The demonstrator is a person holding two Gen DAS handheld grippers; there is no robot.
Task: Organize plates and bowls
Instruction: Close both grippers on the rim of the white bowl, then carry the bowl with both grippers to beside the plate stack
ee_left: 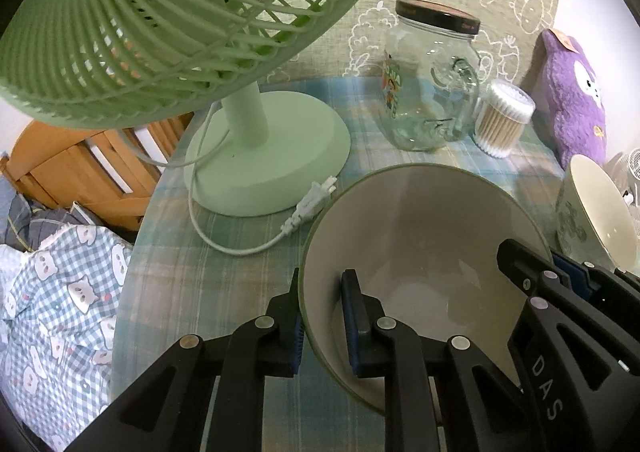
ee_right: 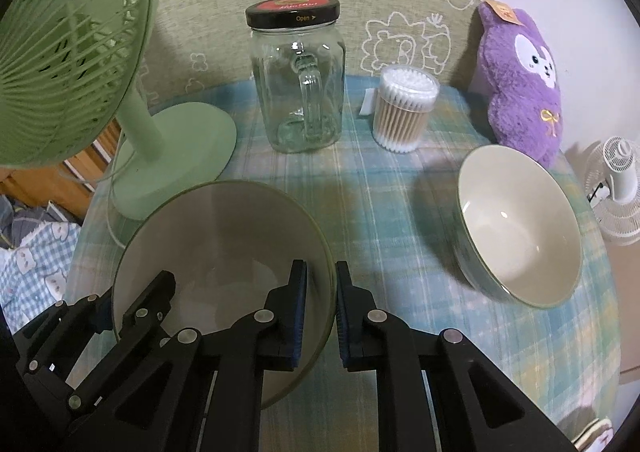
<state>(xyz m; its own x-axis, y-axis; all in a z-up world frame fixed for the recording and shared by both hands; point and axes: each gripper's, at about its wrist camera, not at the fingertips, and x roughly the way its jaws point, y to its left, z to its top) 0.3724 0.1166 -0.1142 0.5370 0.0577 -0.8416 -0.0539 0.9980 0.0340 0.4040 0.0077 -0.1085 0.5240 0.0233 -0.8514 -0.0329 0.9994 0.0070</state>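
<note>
A large white bowl with a green rim (ee_left: 424, 236) (ee_right: 224, 236) is held between both grippers over the checked tablecloth. My left gripper (ee_left: 322, 328) is shut on its left rim, one finger inside, one outside. My right gripper (ee_right: 322, 316) is shut on its right rim the same way; it also shows in the left wrist view (ee_left: 560, 272). The left gripper shows at the lower left of the right wrist view (ee_right: 132, 308). A smaller white bowl (ee_right: 520, 228) (ee_left: 596, 208) sits on the table to the right, apart from both grippers.
A green desk fan (ee_left: 256, 140) (ee_right: 152, 144) stands at the left, its cord and plug (ee_left: 308, 204) lying by the big bowl. Behind stand a glass jar with black lid (ee_right: 298, 84), a cotton-swab tub (ee_right: 404, 108) and a purple plush toy (ee_right: 520, 84). The table edge drops off left.
</note>
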